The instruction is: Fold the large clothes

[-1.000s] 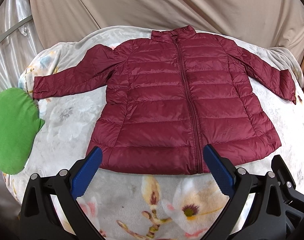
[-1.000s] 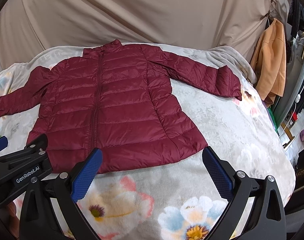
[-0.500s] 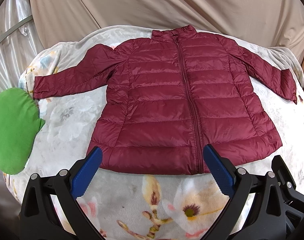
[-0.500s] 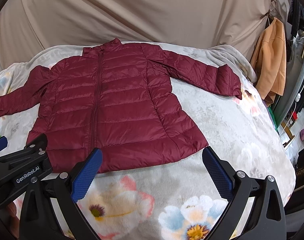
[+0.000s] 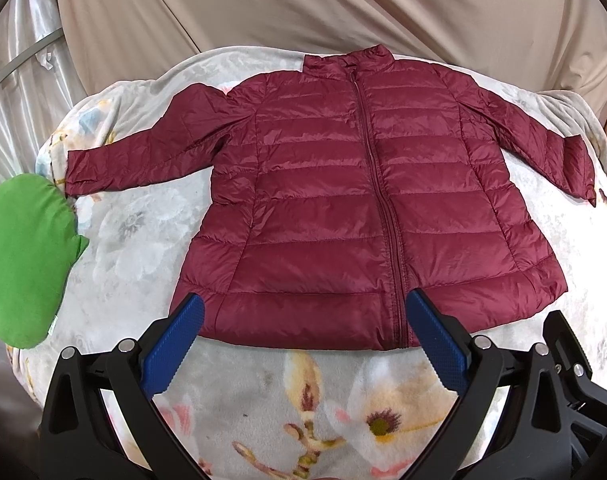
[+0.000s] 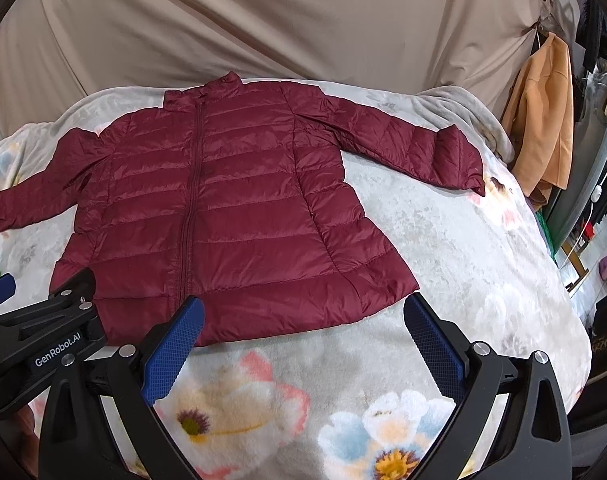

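A dark red quilted jacket (image 5: 343, 208) lies flat and zipped on a floral blanket (image 5: 115, 232), collar far from me and both sleeves spread outward. My left gripper (image 5: 303, 308) hovers open above the hem, left of the zip, with nothing between its blue pads. In the right wrist view the same jacket (image 6: 231, 208) fills the left half. My right gripper (image 6: 303, 312) is open over the hem's right corner, empty. The left gripper's black body (image 6: 39, 340) shows at the lower left of that view.
A green cushion (image 5: 19, 256) sits at the blanket's left edge by the left cuff. A beige cloth backdrop (image 5: 303, 12) hangs behind. An orange coat (image 6: 543, 120) hangs at the right, beyond the blanket (image 6: 483, 260). Clutter fills the floor at far right.
Both views shift only slightly; the jacket sits a little lower in frame. Both grippers stay open and the jacket has not moved.
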### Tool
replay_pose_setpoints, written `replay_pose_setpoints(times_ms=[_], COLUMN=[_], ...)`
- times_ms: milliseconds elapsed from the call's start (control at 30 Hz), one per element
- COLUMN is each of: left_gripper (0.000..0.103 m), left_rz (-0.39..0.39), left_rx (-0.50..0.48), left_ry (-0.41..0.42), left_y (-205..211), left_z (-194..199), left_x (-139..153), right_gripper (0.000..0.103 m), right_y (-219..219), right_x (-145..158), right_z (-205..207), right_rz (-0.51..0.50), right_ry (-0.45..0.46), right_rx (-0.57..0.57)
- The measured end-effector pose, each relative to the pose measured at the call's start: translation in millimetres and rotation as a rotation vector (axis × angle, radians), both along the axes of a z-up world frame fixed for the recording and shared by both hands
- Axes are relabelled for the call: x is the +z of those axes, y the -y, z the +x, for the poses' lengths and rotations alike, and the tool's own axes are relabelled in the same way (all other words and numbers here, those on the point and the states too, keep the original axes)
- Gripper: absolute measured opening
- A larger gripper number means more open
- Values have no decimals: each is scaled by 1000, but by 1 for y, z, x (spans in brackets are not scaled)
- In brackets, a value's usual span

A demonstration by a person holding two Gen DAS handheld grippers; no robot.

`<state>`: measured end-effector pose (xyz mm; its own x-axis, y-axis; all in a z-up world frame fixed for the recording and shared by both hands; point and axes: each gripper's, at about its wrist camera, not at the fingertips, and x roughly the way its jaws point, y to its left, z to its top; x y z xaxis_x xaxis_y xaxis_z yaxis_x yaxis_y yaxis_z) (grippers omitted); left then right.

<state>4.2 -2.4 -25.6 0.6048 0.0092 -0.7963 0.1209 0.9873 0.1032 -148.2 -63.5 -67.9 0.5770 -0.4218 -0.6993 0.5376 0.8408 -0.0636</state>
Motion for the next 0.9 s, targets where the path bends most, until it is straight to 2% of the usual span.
replay_pose_setpoints(times_ms=[133,267,333,433,600,667,767,900], left_gripper=[98,98,98,98,98,98,98,98], left_rz=[-9,-119,-156,-161,-174,-173,-181,-169], left_rx=[9,7,20,65,143,188,237,249], left_ry=[-32,-137,-149,-119,-111,-80,-53,-71], left_y=[1,-14,-24,-35,-50,-55,-60,-56], left_z=[5,17,21,24,41,47,58,78], left_x=[-4,-17,-21,-24,-32,-34,-36,-42], right_gripper=[98,98,98,98,98,98,98,98], right_y=[-1,25,53,105,197,236,305,375], right_x=[-8,-15,-19,-29,-39,-45,-59,-83], right_z=[1,0,-1,-2,3,10,20,33], right_rz=[5,89,157,230,237,239,240,328], right_ry=[-2,24,53,80,157,193,243,307], right_rx=[26,29,4,-44,-122,-153,-259,-381])
